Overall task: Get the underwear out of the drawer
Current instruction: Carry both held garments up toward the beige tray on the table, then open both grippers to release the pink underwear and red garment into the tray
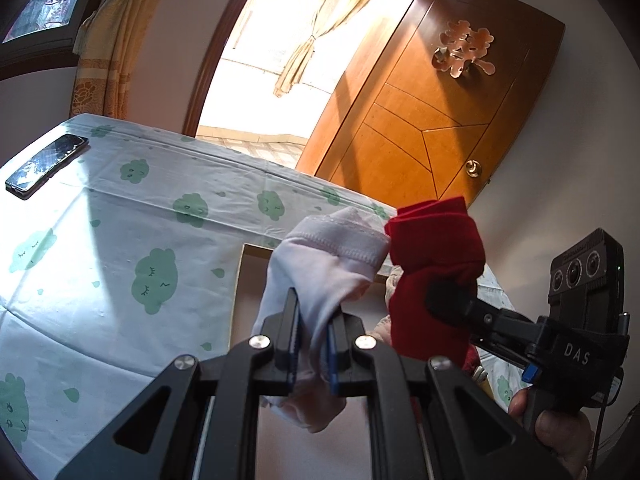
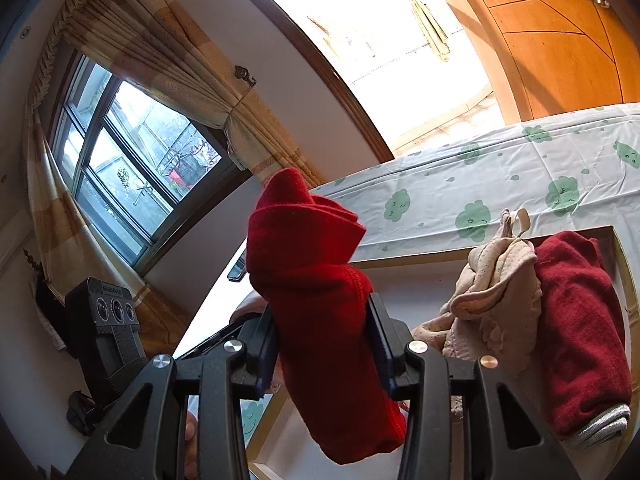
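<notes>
The bed (image 2: 520, 168) lies beside the open drawer (image 2: 618, 256), which holds a beige and a dark red garment, while the right gripper (image 2: 324, 344) has its fingers clamped on red underwear (image 2: 312, 280) and the left gripper (image 1: 314, 336) pinches white underwear (image 1: 320, 264), both lifted clear.

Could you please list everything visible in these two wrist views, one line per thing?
white cotton underwear: one, white, clamped in the left hand-held gripper
bright red folded garment: one, red, clamped in the right hand-held gripper
open drawer: one, pale, beside the bed
beige quilted garment: one, in drawer
dark red garment: one, in drawer
cloud-print bed sheet: one, white and green
black phone: one, on sheet
wooden door: one, orange-brown
person's hand: one visible, on right gripper handle
</notes>
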`<state>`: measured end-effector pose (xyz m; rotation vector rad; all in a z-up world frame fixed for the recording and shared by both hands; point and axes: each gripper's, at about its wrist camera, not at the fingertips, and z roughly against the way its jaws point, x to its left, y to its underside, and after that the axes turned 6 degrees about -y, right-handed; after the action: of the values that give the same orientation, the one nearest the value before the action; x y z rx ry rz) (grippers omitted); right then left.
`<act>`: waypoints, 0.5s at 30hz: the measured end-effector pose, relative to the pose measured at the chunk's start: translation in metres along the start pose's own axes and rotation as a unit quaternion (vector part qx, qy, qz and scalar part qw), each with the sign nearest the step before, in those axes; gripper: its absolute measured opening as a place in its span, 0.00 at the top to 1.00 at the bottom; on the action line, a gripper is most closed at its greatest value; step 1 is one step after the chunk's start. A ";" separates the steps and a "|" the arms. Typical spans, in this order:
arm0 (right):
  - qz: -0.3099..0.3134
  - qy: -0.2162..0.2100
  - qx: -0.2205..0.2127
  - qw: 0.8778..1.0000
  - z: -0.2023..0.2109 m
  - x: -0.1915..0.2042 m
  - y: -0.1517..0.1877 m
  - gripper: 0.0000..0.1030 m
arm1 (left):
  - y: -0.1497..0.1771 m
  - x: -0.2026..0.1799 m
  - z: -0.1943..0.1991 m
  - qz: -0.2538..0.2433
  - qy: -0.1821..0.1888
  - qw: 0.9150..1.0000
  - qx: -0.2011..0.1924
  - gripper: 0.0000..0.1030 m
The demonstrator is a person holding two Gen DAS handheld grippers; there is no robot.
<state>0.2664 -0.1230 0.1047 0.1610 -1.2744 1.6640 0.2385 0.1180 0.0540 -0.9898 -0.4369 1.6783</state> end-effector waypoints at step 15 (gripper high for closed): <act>-0.059 0.010 0.017 0.998 -0.032 -0.036 0.002 0.57 | -0.010 0.006 -0.037 0.018 -0.025 0.999 0.027 0.92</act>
<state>0.2961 -0.1195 0.0672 0.2356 -1.1986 1.5829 0.2729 0.1202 0.0370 -0.9223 -0.4061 1.7406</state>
